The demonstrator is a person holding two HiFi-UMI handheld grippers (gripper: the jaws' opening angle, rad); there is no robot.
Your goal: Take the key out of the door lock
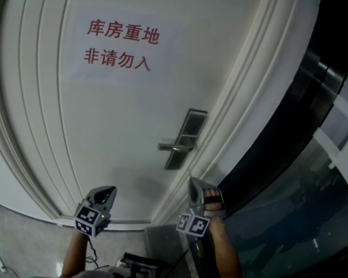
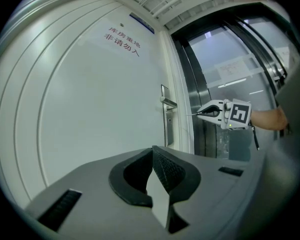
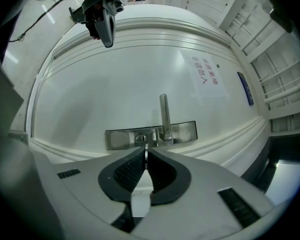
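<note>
Two grippers face the white door. The right gripper pinches the thin key, seemingly free of the keyhole at twelve o'clock. The left gripper has its jaws together, empty. Advice: keep the pinch firm and back straight off.

A red-lettered paper notice hangs left of a dark-framed glass panel.
</note>
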